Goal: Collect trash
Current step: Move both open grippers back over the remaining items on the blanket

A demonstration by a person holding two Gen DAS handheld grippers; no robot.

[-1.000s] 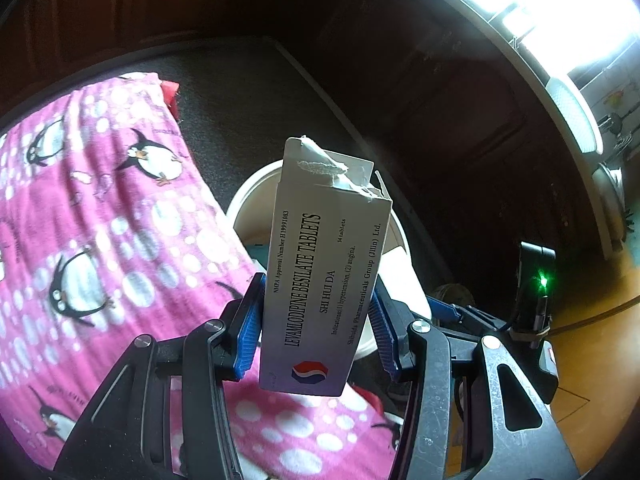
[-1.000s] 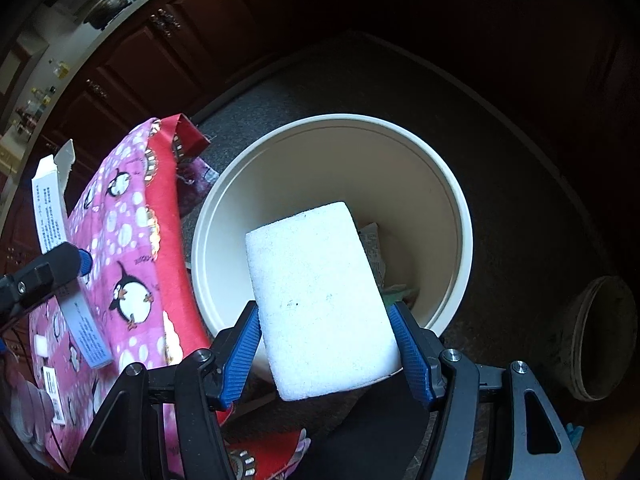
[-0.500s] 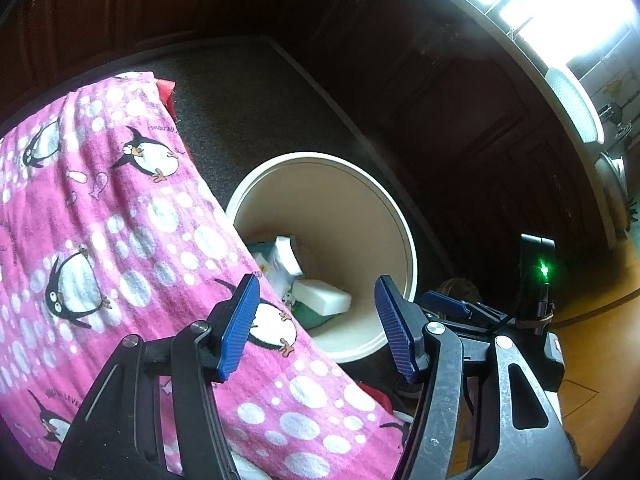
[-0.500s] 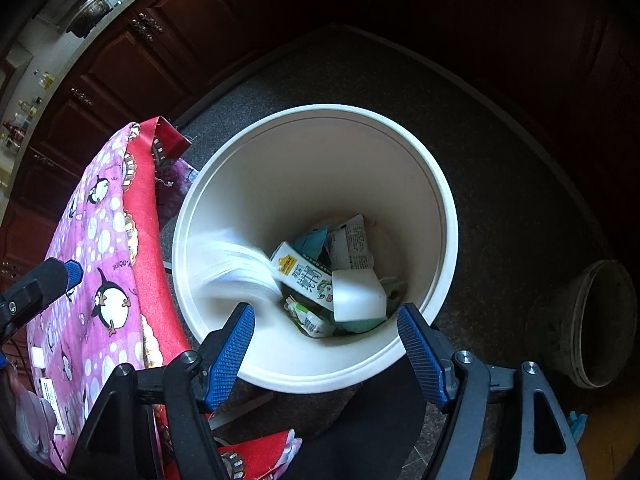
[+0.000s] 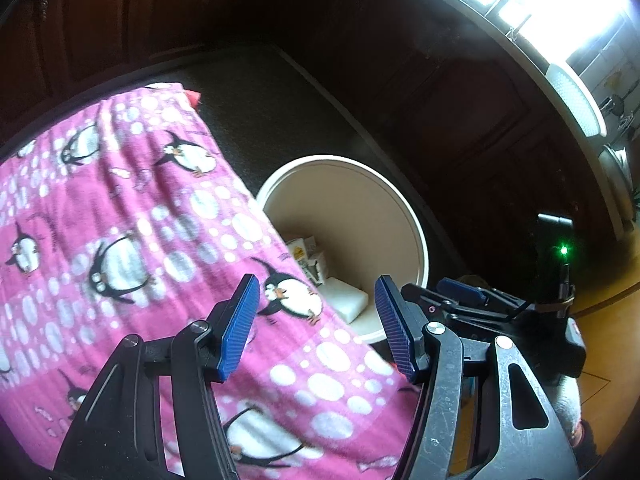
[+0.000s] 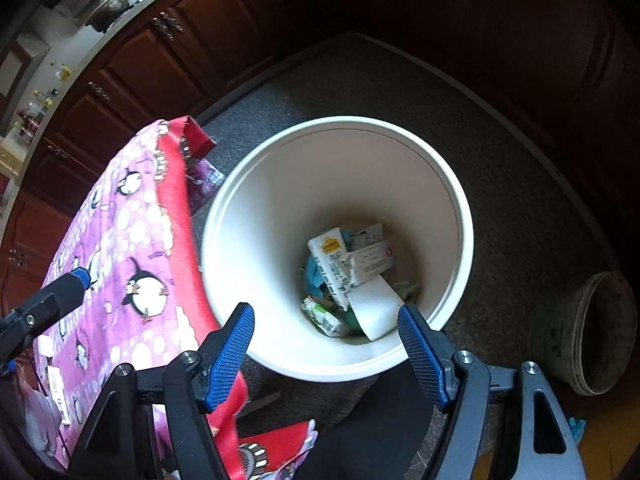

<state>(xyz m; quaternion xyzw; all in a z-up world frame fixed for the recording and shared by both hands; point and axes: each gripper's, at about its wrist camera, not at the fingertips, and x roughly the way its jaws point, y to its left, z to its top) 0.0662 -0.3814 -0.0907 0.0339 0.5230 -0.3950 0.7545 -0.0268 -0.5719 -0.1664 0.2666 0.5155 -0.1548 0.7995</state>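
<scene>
Dark grey carpet (image 6: 500, 152) covered the floor, edged by dark wooden cabinets (image 6: 160, 68). A pink penguin-print blanket (image 5: 120, 220) lay draped over the bench, its red underside (image 6: 176, 208) showing along the edge nearest the bucket.

The white bucket (image 6: 256, 240) stood upright on the carpet, just beside the blanket's edge. A second, dirtier pail (image 6: 600, 332) sat apart from it, at the right of the right wrist view.

The trash was at the bottom of the white bucket: a white foam block (image 6: 376, 308) lying tilted on top, a white tablet box (image 6: 372, 260) beside it, a carton with a yellow label (image 6: 330, 256), a small green-printed packet (image 6: 324, 318) and teal scraps (too crumpled to identify). From the left wrist view the foam block (image 5: 344, 298) was partly hidden by the blanket.

Left gripper (image 5: 316, 326): blue fingers (image 5: 236, 324) stood apart with nothing between them, hovering over the blanket edge and bucket rim. Right gripper (image 6: 328, 356): fingers (image 6: 228, 360) spread wide and empty, above the near rim of the bucket. The tip of the left gripper (image 6: 76, 280) appeared at the left of the right wrist view, over the blanket.

A small label or tag (image 6: 56, 392) lay on the blanket's lower left part.
</scene>
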